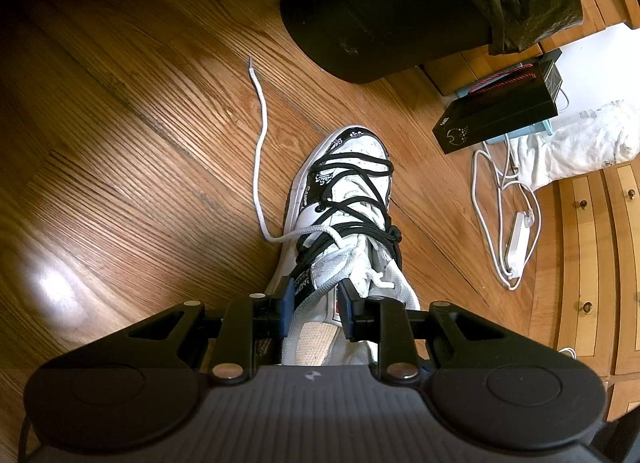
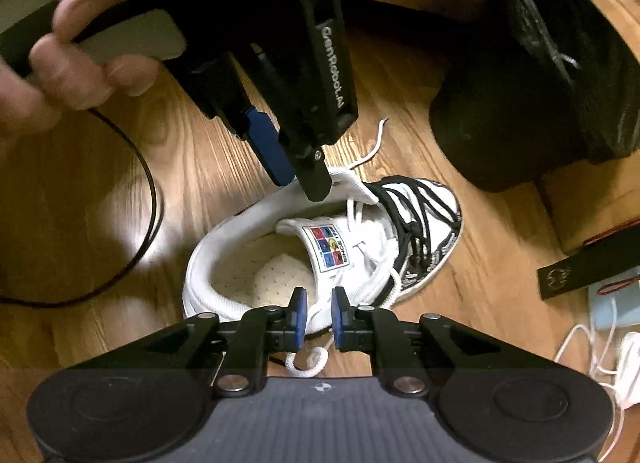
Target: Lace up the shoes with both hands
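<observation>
On grainy wood floor (image 1: 140,111), left tongs (image 1: 316,305) pinch padded white sneaker (image 1: 348,199) collar

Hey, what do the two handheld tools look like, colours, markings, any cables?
Both are matte black: a ribbed grey-black body with round side pads, silver rivets and angular linkage arms. The left tool and right tool each end in two blue-padded fingers. White "GenRobot.AI" lettering marks the left one's side. A thin dark cable trails on the floor.
</observation>
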`<state>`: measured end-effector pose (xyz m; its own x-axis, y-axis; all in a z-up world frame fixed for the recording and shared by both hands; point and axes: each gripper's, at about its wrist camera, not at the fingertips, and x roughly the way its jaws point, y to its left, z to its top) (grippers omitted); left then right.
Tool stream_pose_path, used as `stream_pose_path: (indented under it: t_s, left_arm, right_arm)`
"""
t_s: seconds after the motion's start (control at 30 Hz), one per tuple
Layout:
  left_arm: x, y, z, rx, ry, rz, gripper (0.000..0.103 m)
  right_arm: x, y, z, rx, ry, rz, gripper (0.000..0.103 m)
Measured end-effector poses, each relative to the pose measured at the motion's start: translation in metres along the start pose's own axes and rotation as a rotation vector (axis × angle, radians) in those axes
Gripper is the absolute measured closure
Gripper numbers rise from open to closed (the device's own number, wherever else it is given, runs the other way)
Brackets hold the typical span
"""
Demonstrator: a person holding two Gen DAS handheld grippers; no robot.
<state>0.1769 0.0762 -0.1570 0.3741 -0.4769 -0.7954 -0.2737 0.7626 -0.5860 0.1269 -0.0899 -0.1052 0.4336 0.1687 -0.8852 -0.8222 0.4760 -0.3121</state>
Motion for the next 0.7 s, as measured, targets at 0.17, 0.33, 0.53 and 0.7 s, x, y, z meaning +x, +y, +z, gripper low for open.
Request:
stream_pose_path:
  t_s: [0.17,0.33,0.53,0.7]
  left_arm:
    - [0.000,0.000,-0.001,0.001,0.000,-0.001,0.076]
    - [0.000,0.000,0.000,0.000,0.000,-0.001,0.076]
    - [0.000,0.000,0.000,-0.001,0.000,-0.001,0.076]
    - [0.000,-0.001,0.000,0.006,-0.004,0.005,0.076]
  right_arm:
    - [-0.003,-0.011,-0.009,0.059,0.000,0.009,0.089]
    - [-0.003,-0.029,-0.010,0.156,0.019,0.036,0.089]
    - [-0.003,-0.054,-0.004,0.383,0.005,0.103,0.079]
    - [0.004,-0.044,0.006,0.401,0.041,0.003,0.073]
